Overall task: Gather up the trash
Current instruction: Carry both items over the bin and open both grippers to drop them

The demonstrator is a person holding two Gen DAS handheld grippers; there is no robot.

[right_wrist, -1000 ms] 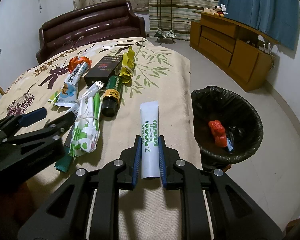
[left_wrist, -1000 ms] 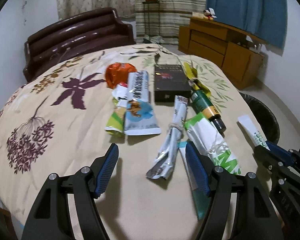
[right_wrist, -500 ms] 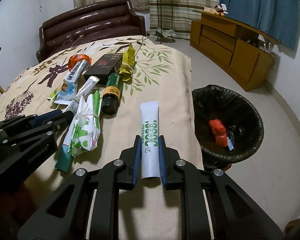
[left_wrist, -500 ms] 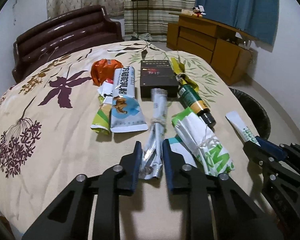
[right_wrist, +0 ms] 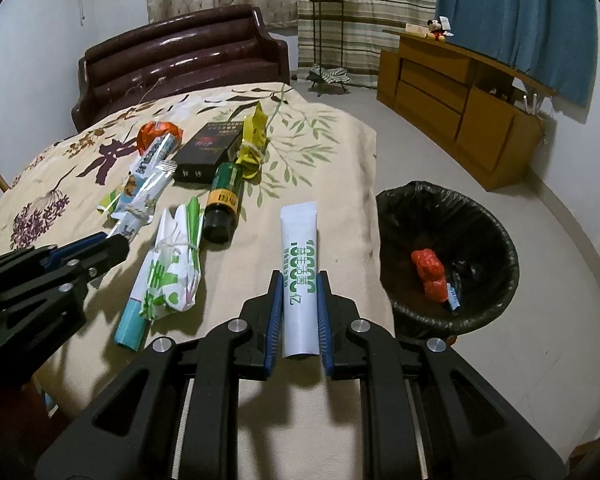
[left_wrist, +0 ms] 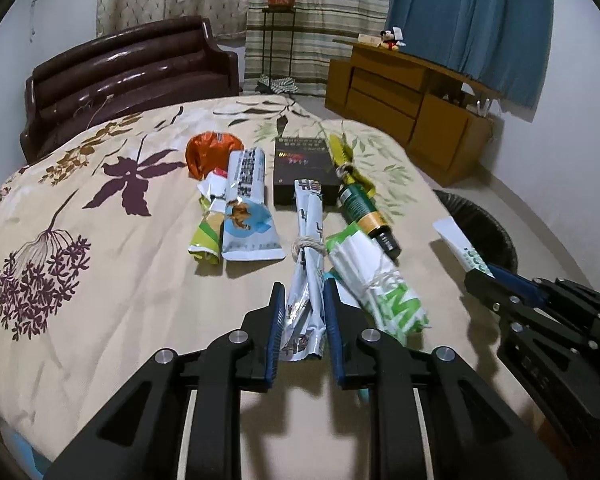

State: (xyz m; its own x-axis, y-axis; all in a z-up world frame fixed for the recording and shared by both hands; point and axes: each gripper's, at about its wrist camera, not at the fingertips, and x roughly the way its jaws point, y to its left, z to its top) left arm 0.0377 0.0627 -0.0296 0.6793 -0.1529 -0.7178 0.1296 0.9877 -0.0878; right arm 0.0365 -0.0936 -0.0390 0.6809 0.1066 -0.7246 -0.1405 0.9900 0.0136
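On floral cloth [left_wrist: 100,280], crinkled foil wrapper [left_wrist: 306,264], smooth tube [right_wrist: 299,276]

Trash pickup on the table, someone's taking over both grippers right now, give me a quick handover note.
Left gripper: shut on the silver wrapper tied with string, wrapper resting on the tablecloth.
Right gripper: shut on the white tube at the table edge nearest the bin.
Done: a red wrapper lies in the bin.
Left: bin both held items, then the green-and-white bag, teal tube, green bottle, black box, yellow wrapper, orange wrapper and the other packets.
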